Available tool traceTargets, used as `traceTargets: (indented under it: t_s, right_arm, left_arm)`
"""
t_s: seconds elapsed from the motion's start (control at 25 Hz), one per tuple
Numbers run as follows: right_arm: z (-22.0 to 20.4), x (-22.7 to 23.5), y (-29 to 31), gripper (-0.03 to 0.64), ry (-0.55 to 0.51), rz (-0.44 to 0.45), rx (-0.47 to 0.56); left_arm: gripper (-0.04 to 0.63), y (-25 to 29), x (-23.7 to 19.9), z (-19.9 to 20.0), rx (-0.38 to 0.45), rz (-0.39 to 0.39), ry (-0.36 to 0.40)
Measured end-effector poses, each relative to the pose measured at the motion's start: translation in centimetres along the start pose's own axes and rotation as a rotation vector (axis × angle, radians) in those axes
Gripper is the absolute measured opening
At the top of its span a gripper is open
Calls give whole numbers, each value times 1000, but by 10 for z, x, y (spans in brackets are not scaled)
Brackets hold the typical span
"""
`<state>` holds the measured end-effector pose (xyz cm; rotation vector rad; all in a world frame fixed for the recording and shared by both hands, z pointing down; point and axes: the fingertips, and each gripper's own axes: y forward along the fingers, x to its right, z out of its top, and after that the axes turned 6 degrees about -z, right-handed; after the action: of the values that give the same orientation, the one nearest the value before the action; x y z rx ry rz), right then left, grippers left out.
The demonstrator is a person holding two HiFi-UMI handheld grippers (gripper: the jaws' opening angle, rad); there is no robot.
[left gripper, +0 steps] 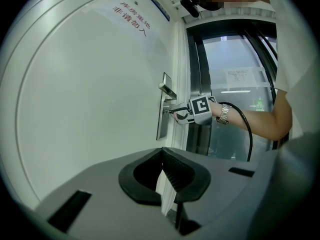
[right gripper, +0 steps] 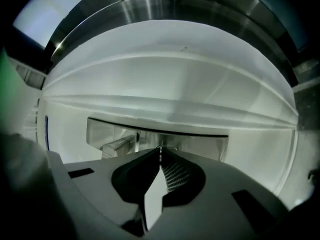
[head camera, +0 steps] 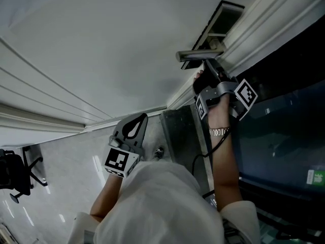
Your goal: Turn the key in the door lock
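Handle (left gripper: 167, 88) above right tongs (left gripper: 174, 113) — key (left gripper: 168, 112) pinched.

The white door (left gripper: 90, 84) fills the left and centre of the left gripper view, carrying a tall metal lock plate (left gripper: 162, 126) at its right edge with a lever handle (left gripper: 168, 89) near the plate's top, and red lettering (left gripper: 131, 18) at the upper centre. In the head view's lower left, a glossy pale floor (head camera: 76, 172) bears a dark office chair (head camera: 18, 174) at the left edge
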<state>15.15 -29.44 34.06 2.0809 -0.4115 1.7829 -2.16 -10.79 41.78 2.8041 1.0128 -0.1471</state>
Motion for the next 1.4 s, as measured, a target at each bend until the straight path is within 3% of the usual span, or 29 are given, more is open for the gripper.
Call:
traceTargets:
  t_s: [0.12,0.28,0.36,0.52,0.72,0.88,0.92,1.0,1.12,1.24,1.4]
  right_arm:
    - [0,-7,0,11,-255,-60,6]
    - [-6,-17,1,11,-894,-180,54]
    - [-11,-19,1,11,-1131,-227,75]
    - [-17,-21,2,11,-1455,-297,74]
    - [-28,-22,4,11,-2001,-428,150]
    - [-33,-20,2,12,-2262,-479,203]
    - [-36,-21,-1,12,-2259,-459,210]
    - [-43,-25,-10,38,-2141,-391,211]
    - [-45,-30,-26,64,-1816,-308,192]
    - [-42,-32,-34,64,-1349,-196,103]
    - [-25,-18,-35,64,-586,-97,4]
  left_arm:
    - [6,2,-3,0,-2,-1,0]
    - [6,5,-1,-2,-5,-10,3]
    - [6,8,2,2,1,-21,7]
    - [6,11,7,3,1,-38,11]
    - [6,13,12,3,0,-55,8]
    - [6,13,16,4,3,-63,9]
    - [6,13,16,3,2,-61,8]
    - [6,12,15,1,-1,-57,7]
    - [6,12,12,-1,-5,-51,3]
    - [6,12,11,-2,-5,-53,1]
    - [6,10,15,0,3,-56,2]
